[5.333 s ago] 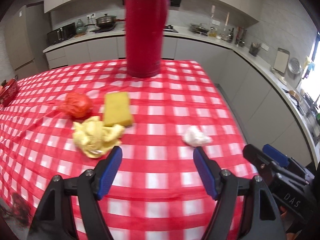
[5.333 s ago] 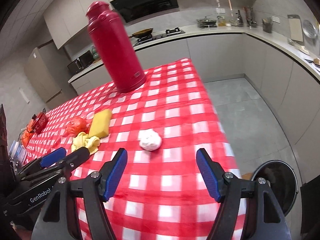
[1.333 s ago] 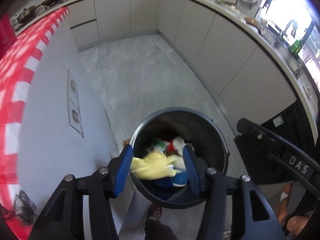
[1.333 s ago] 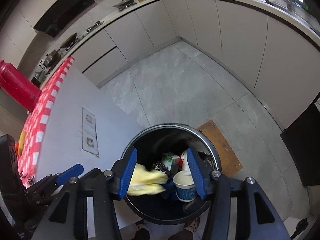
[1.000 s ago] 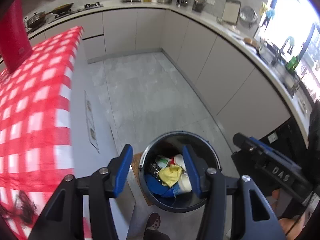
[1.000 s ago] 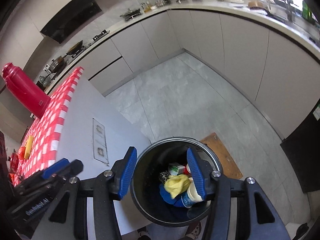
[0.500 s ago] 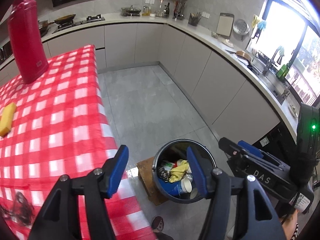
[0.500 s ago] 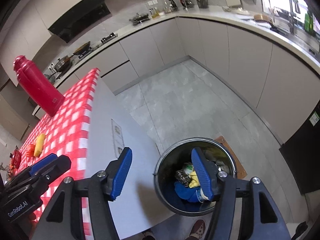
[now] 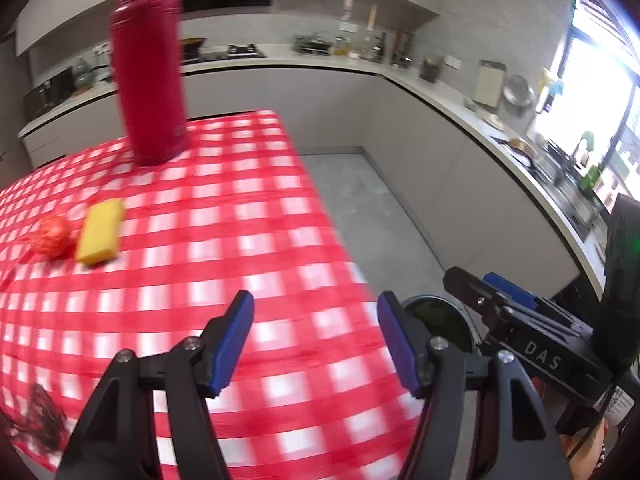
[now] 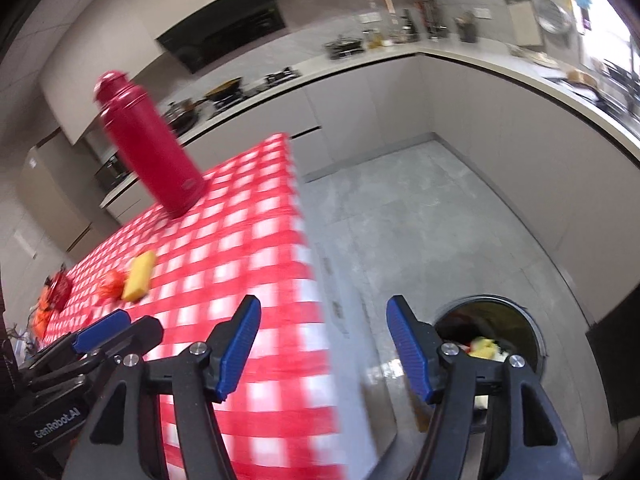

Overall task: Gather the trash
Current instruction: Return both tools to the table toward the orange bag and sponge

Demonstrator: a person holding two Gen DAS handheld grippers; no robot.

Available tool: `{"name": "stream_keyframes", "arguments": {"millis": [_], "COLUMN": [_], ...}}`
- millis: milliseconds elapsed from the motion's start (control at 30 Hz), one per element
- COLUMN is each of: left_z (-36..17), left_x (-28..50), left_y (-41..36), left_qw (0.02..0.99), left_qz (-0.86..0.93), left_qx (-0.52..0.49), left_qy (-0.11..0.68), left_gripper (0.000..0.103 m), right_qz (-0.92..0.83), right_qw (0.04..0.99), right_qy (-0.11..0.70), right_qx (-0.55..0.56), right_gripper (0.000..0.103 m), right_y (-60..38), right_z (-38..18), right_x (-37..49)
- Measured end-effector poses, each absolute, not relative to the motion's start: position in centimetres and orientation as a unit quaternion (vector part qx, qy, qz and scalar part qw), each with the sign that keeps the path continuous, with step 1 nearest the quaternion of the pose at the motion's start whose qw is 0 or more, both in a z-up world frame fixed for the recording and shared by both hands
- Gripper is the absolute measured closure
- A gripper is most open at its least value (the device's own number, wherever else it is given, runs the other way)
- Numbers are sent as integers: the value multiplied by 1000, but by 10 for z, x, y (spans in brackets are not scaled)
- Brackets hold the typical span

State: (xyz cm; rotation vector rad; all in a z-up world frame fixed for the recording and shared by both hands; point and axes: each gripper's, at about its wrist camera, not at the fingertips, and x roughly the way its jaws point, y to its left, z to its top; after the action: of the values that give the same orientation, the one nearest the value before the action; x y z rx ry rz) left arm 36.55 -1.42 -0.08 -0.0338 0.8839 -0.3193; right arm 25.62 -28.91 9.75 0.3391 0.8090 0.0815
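Crumpled red wad point(image 9: 51, 235) beside yellow sponge point(image 9: 100, 232).

My left wrist view sits above the near end of the red-and-white checked worktop point(image 9: 224, 240), facing along it toward the tall red flask point(image 9: 149, 68) at the far end; the yellow sponge block point(image 9: 101, 237) lies midway. My right wrist view hangs over the worktop's right edge point(image 10: 240, 264), half cloth, half grey tiled floor point(image 10: 432, 216), looking down on the round black bin point(image 10: 516, 320). Both share flask point(image 10: 150, 148), sponge point(image 10: 139, 275), bin rim point(image 9: 430, 302) and back kitchen counter. Each shows the other's tongs.
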Motion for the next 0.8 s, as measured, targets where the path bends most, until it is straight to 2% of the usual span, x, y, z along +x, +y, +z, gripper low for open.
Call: {"name": "stream_keyframes", "arguments": {"millis": [500,800], "left_z": [-8,-21], "left_x": [389,407], "left_y": [134,211], "left_qw": [901,899], "left_qz": [-59,-6], "left_qx": [-61,-73], "left_qy": [426,432], "left_gripper": [37,37], "right_qz": [138,155], "right_qw": [901,895], "right_qy": [396,405], "right_qx": [113,107], "right_gripper": [35,34], "right_y": [-133,-79], "right_z": [106,99], "right_x": [303,321]}}
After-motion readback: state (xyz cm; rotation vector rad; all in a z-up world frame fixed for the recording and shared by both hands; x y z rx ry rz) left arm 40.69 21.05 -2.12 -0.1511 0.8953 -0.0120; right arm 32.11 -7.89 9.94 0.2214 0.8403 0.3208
